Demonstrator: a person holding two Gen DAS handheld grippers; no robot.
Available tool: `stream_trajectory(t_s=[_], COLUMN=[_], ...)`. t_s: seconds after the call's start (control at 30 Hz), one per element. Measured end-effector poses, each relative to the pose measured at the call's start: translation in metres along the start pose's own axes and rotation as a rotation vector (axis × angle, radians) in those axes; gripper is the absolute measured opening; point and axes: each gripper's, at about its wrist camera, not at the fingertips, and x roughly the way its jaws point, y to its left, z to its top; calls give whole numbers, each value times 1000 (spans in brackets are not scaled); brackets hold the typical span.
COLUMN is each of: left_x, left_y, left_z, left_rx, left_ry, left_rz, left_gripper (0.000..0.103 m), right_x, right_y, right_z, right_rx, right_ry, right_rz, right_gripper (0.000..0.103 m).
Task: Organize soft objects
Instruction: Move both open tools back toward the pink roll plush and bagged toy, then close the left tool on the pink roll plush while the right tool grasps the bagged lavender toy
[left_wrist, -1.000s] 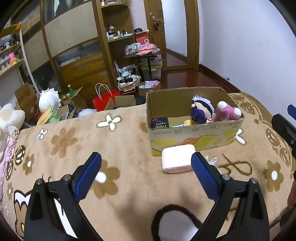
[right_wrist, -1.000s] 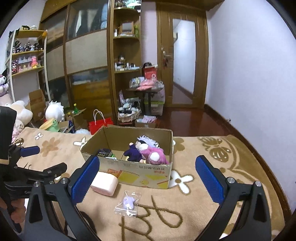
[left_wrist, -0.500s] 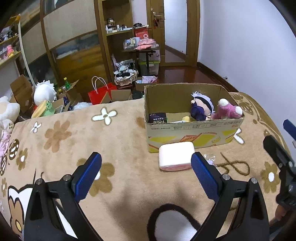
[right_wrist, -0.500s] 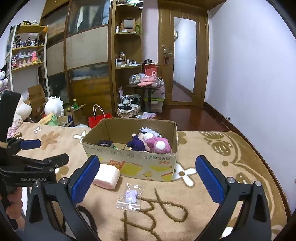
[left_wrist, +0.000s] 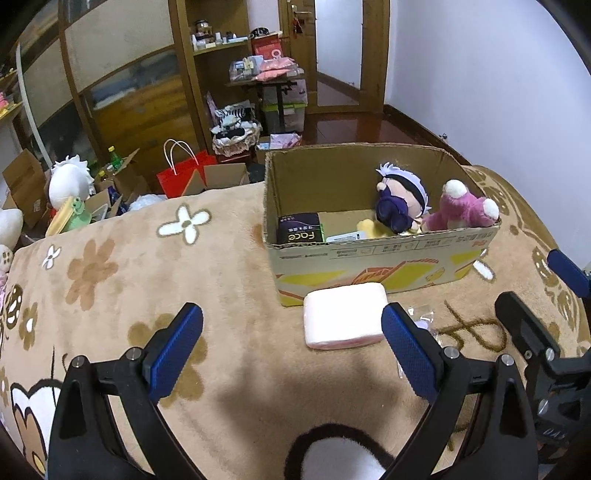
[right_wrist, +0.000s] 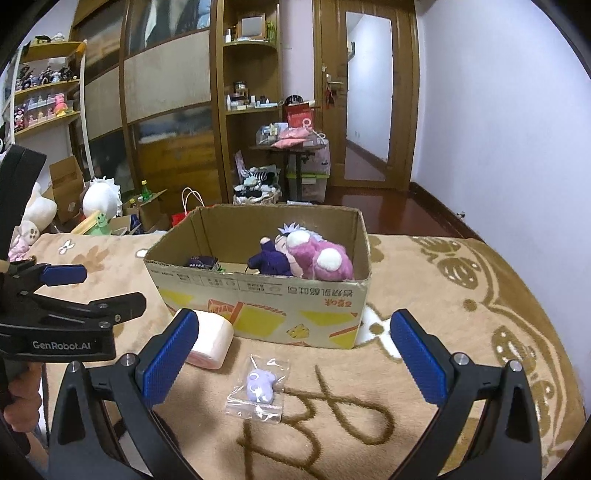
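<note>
An open cardboard box (left_wrist: 384, 258) (right_wrist: 266, 299) stands on the tan flowered blanket. Inside lie a pink plush bear (left_wrist: 467, 210) (right_wrist: 321, 256), a dark purple doll (left_wrist: 400, 203) (right_wrist: 269, 258) and a black "Face" pack (left_wrist: 300, 229). A pink-white soft block (left_wrist: 343, 320) (right_wrist: 212, 343) lies in front of the box. A small purple toy in a clear bag (right_wrist: 260, 386) lies near it. My left gripper (left_wrist: 291, 350) is open and empty, just short of the block. My right gripper (right_wrist: 295, 358) is open and empty above the bagged toy.
The blanket (left_wrist: 122, 280) covers a bed whose far edge drops to a cluttered floor with a red bag (left_wrist: 184, 175), boxes and plush toys. Shelves (right_wrist: 251, 107) and a door (right_wrist: 369, 99) stand behind. A white wall (right_wrist: 498, 122) is at the right.
Both grippers have moved a little closer to the box and the items in front of it. Their jaws stay open. Nothing on the blanket has moved.
</note>
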Motion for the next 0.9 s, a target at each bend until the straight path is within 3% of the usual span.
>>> stream_trajectory(t_s=[0.47, 0.9], left_x=[40, 70], left_y=[-9, -8], left_z=[7, 7], left_rx=[9, -30], left_ry=[43, 126], left_rz=[-46, -136], left_gripper=[97, 97], right_x=[41, 70], right_y=[4, 2], right_z=[-14, -35], right_rx=[9, 37], right_ry=[84, 194], right_rz=[25, 38], right_gripper=[103, 103])
